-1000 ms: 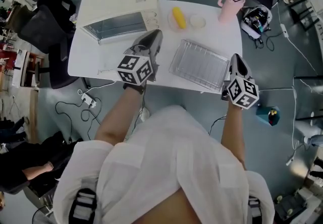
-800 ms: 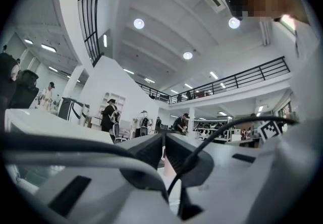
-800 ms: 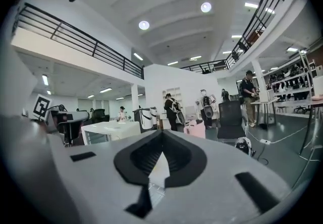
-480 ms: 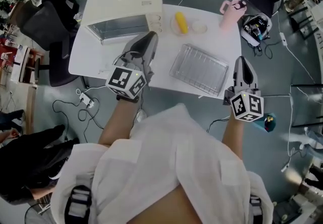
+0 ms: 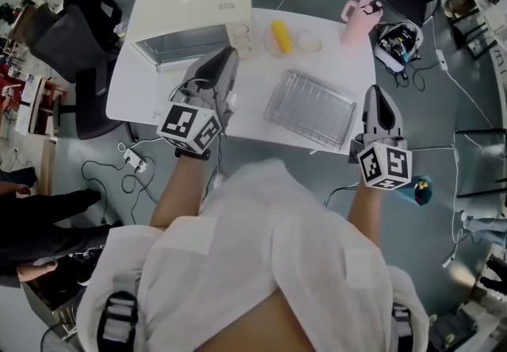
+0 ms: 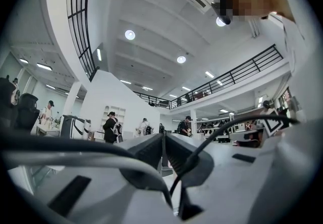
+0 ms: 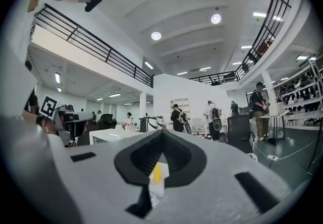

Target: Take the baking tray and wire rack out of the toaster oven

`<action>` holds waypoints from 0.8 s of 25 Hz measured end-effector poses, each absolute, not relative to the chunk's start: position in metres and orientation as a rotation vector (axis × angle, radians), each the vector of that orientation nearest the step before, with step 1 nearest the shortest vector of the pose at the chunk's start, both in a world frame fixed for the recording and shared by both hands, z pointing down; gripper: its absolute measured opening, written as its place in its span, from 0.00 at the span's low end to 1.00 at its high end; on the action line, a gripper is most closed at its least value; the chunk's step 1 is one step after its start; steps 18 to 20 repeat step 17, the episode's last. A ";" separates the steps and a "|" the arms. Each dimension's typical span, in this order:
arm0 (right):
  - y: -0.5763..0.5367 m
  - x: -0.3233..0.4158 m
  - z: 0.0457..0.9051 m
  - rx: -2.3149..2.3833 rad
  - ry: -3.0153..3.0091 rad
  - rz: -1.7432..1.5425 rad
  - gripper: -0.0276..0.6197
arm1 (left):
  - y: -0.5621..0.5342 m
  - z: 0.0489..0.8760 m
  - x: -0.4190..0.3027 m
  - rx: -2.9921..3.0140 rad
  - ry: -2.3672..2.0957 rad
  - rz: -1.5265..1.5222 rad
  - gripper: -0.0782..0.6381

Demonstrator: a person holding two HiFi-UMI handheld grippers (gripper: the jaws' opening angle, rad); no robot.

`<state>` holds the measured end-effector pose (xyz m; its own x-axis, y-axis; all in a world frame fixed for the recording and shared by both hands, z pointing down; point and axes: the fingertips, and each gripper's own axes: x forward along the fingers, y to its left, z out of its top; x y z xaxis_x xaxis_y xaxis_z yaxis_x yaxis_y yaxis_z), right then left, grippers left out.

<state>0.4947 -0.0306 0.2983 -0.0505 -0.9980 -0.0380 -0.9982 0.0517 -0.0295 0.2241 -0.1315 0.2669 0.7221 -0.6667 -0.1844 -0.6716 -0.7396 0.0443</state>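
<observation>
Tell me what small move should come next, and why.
Probably open the jaws of the left gripper and lower it toward the glass door of the toaster oven. That door looks closed, and this gripper is the nearer one. It and the right gripper both have jaws shut on nothing. One tray already lies on the table; what remains inside I cannot tell.

Table (image 5: 135, 97): toaster oven (image 5: 190, 13) on the far-left corner. Right of it, along the far edge: corn cob (image 5: 280, 32) on a plate (image 5: 268, 42), then a small dish (image 5: 310, 43), then a mug (image 5: 358, 19) at the far-right corner. Baking tray (image 5: 310, 109) lies toward the near edge, right of centre, apart from the oven. Office chairs (image 5: 71, 33) stand left of the table.
</observation>
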 end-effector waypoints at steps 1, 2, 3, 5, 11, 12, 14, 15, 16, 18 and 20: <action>-0.030 0.495 0.298 -2.131 2.244 0.010 0.05 | -0.130 0.266 0.225 -2.892 1.114 0.294 0.14; -0.029 0.494 0.298 -2.131 2.245 0.014 0.05 | -0.130 0.265 0.226 -2.893 1.107 0.294 0.14; -0.028 0.494 0.297 -2.134 2.247 0.019 0.05 | -0.130 0.264 0.227 -2.895 1.102 0.293 0.14; -0.026 0.495 0.296 -2.144 2.246 0.030 0.05 | -0.129 0.262 0.228 -2.899 1.098 0.291 0.14; -0.020 0.502 0.297 -2.170 2.225 0.032 0.05 | -0.124 0.263 0.234 -2.926 1.061 0.304 0.14; -0.020 0.502 0.297 -2.171 2.224 0.032 0.05 | -0.123 0.264 0.236 -2.928 1.054 0.302 0.14; -0.020 0.504 0.298 -2.170 2.224 0.033 0.05 | -0.121 0.264 0.241 -2.929 1.037 0.300 0.14; -0.020 0.504 0.299 -2.169 2.225 0.034 0.05 | -0.120 0.264 0.243 -2.930 1.029 0.298 0.14; -0.020 0.504 0.300 -2.168 2.226 0.034 0.05 | -0.119 0.264 0.245 -2.931 1.022 0.297 0.14; -0.020 0.505 0.301 -2.168 2.228 0.034 0.05 | -0.119 0.264 0.248 -2.932 1.015 0.296 0.14; -0.020 0.505 0.301 -2.168 2.228 0.034 0.05 | -0.119 0.264 0.248 -2.932 1.015 0.296 0.14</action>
